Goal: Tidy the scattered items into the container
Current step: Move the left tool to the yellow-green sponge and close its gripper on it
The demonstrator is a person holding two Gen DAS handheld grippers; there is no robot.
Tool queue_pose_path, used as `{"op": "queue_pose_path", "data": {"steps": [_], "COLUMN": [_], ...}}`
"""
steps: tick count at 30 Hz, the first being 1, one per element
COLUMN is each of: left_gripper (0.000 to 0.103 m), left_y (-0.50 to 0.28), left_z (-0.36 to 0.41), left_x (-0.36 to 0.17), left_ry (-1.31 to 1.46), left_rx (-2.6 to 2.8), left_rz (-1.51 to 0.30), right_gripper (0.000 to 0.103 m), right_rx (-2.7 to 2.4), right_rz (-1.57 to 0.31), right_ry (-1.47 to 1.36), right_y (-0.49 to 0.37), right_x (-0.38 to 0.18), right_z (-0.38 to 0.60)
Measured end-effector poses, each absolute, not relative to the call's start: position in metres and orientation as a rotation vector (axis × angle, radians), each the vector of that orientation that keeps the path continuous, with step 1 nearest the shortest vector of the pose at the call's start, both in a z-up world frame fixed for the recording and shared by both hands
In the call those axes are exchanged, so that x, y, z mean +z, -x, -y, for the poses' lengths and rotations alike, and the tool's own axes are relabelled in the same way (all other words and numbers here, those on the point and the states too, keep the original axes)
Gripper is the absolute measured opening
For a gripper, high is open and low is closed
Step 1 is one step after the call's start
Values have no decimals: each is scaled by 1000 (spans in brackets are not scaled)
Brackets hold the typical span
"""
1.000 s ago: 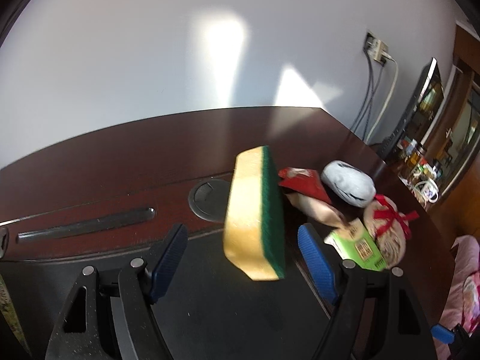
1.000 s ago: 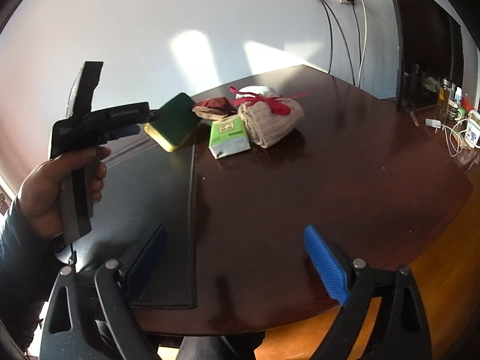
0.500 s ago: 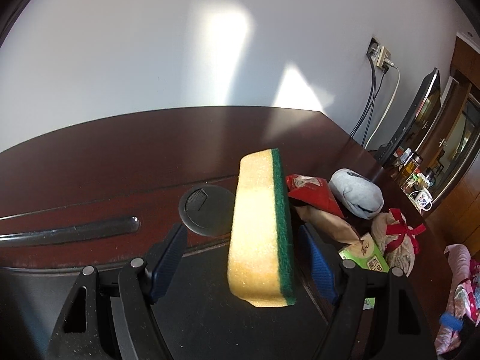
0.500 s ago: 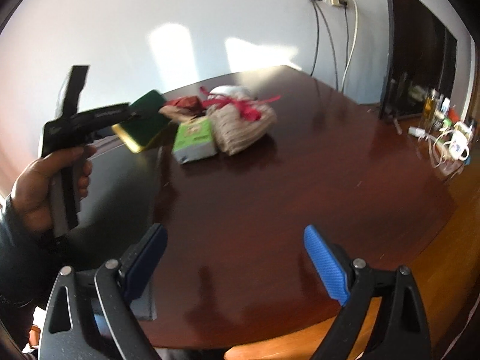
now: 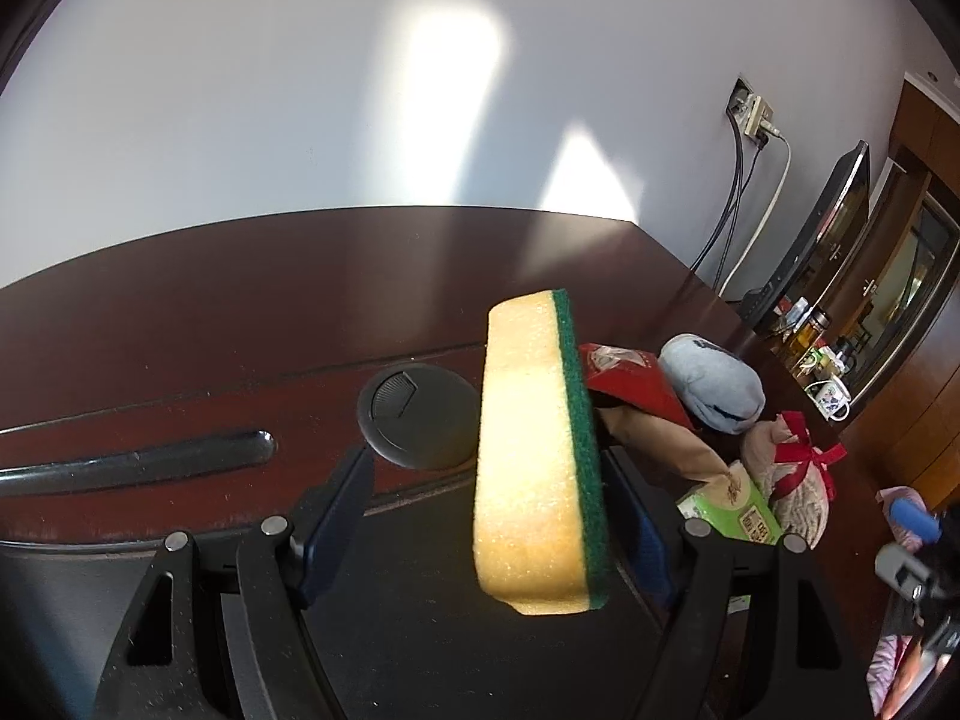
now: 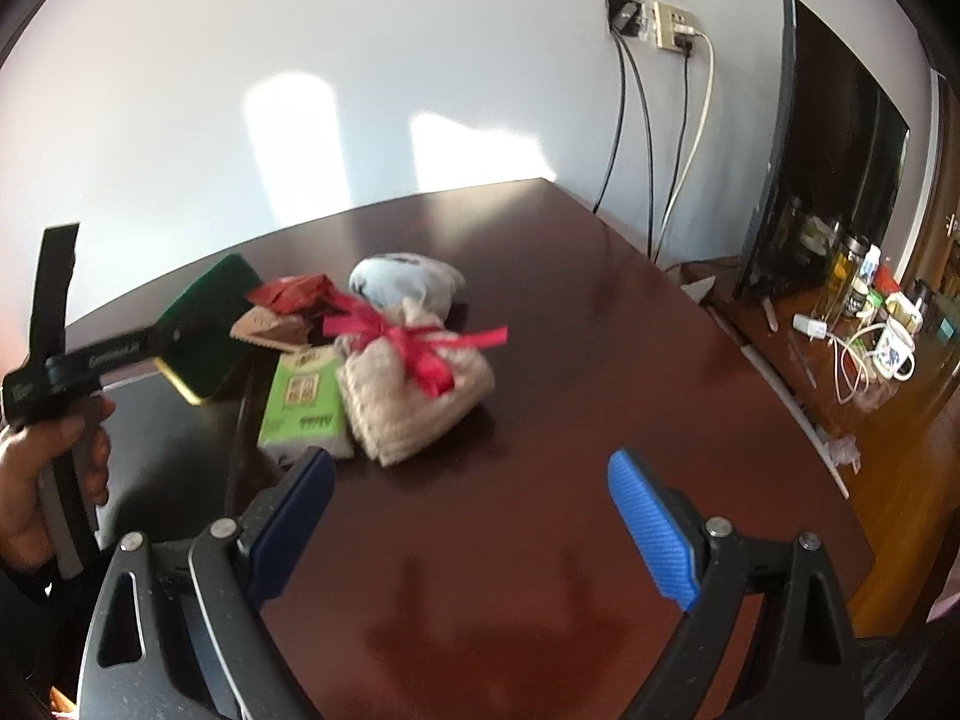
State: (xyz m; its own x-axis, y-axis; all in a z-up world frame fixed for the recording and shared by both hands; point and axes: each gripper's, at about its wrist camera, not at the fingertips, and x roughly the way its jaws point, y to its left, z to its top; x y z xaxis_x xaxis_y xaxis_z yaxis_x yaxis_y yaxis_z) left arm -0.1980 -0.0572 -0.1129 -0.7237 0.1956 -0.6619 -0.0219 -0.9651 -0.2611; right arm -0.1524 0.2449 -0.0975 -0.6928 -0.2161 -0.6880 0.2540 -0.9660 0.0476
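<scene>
No container shows; the left tool (image 5: pixel 486 516) carries the sponge (image 5: pixel 534 456), though its grip is unclear; the right tool (image 6: pixel 474 516) gapes empty; the pile (image 6: pixel 384 360) remains on the desk (image 6: pixel 600 360).

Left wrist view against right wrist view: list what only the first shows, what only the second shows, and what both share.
Only the left wrist view shows the round black cable grommet and the sponge's yellow foam face.

Only the right wrist view shows the person's hand on the left gripper's handle, and the right gripper open over bare table.

Both show the sponge, which looks pinched in the left gripper, and the pile: red packet, grey bundle, green box, ribboned knit pouch.
</scene>
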Motion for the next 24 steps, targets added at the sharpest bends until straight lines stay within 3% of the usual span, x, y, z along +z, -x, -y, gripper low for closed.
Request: {"op": "queue_pose_path", "data": {"steps": [12, 15, 17, 24], "left_gripper": [77, 67, 49, 44], "left_y": [201, 200, 199, 196], "left_z": [65, 63, 61, 57], "left_x": [-113, -113, -112, -109], "left_ry": [1111, 1103, 1091, 1067], "left_rx": [2778, 2761, 2755, 2743], "left_rz": [404, 405, 392, 361], "right_gripper": [94, 94, 95, 95], "right_rx": [-2647, -2642, -2641, -2647], "right_rz": [-126, -124, -130, -117], "right_ry": [-1100, -1097, -1097, -1089], "right_y": [198, 197, 196, 197], "right_x": [-103, -104, -105, -102], "right_z": [-222, -218, -216, -221]}}
